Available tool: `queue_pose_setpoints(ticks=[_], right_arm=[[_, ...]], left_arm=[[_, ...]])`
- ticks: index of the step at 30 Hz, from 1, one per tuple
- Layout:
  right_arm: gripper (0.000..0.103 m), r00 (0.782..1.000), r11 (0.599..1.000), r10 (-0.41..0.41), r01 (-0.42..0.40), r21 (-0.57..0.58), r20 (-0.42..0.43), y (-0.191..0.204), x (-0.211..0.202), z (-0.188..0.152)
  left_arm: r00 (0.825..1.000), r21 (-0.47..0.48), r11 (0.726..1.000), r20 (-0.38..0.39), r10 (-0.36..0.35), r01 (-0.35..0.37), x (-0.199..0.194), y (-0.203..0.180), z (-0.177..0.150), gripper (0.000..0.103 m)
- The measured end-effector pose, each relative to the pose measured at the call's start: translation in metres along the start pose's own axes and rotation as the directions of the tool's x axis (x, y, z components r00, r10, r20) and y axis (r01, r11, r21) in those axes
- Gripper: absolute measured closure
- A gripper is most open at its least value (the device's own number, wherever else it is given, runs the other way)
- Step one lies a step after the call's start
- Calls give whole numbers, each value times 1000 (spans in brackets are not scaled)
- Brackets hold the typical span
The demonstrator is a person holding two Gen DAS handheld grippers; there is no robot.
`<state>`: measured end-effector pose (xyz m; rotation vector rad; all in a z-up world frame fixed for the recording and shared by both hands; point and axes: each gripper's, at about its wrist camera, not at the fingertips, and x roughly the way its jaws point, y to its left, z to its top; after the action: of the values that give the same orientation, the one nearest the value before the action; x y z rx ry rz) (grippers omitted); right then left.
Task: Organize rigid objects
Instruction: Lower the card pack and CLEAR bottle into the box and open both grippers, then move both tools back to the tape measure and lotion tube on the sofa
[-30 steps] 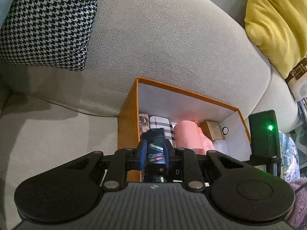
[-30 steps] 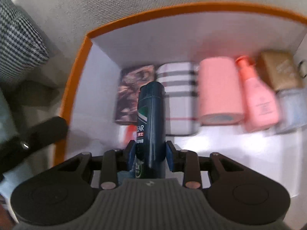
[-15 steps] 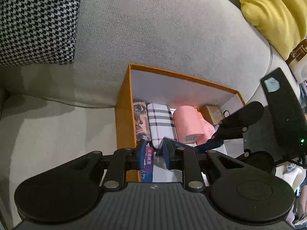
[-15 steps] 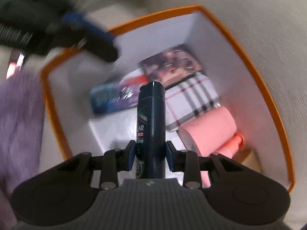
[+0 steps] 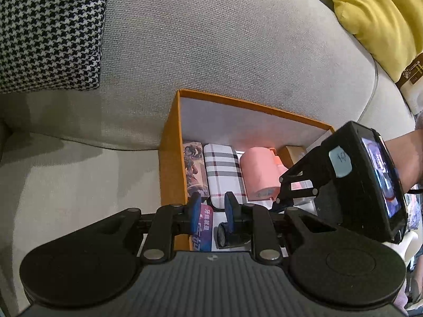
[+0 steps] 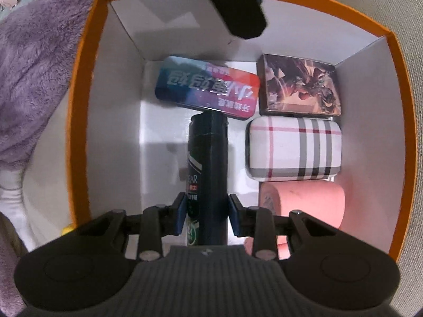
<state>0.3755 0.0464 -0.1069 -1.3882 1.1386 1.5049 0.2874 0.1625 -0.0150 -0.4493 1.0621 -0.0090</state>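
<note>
**Mia:** Where is the box (image 6: 79,121)?

**Ben:** It sits on the grey sofa (image 5: 211,52), right up against the back cushion. It is orange outside and white inside.

**Mia:** What does the right gripper (image 6: 206,215) have?

**Ben:** A dark blue bottle (image 6: 208,163). The two blue pads squeeze it from both sides, near its bottom end. The gripper points down into the box, so the bottle hangs inside it, cap end first.

**Mia:** Does the cap touch the floor of the box?

**Ben:** I cannot tell. The cap end is right by a blue and red tin (image 6: 207,87), which lies near the far wall.

**Mia:** What else is in the box?

**Ben:** Three things lie in a row along one wall. A picture box (image 6: 298,88) is in the corner. Next to it is a checked case (image 6: 293,149), white with grey and red stripes. Next to that is a pink roll (image 6: 301,206).

**Mia:** And the left gripper (image 5: 211,211)?

**Ben:** Its pads stand a little apart, with nothing between them. It hangs over the near edge of the box.

**Mia:** Can it see the other one?

**Ben:** Yes, the black right gripper is over the box, with a hand (image 5: 404,155) on it.

**Mia:** What is around the box?

**Ben:** A black and white pillow (image 5: 50,29), a yellow pillow (image 5: 378,18), and a fuzzy purple blanket (image 6: 34,74) beside the box.
</note>
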Motion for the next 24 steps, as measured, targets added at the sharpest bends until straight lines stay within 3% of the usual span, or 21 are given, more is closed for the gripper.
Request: queue_pose_setpoints(ticks=[1,3,8,16,18,21,24], right_arm=[[68,1000,1000,-5,5,4,5,-1,0,-3],[57,999,1000,-21,21,21,28,1,-4,-5],[55,996,998,-56,53,38,72,11,-21,-11],[71,992,994,-105,106,-2,69,29,-19,-18],[82,987,990,-136,138,-13,81,26,-19,-15],[89,986,991,-137,136,12,95,18,-20,-15],[88,985,989,-148,149,2,91,20,-21,-13]], left_arm=[[1000,3,1000,0,3,-3,0,-1,0,77],[1000,8,1000,-2,9,-9,2,-2,0,77],[1000,18,1000,-1,16,-16,3,-4,2,77],[1000,28,999,-7,27,-27,3,-5,1,77],[1000,30,999,-11,29,-29,3,-6,2,77],[999,34,999,-10,34,-34,3,-7,2,77],[999,35,999,-7,42,-42,1,-8,2,77]])
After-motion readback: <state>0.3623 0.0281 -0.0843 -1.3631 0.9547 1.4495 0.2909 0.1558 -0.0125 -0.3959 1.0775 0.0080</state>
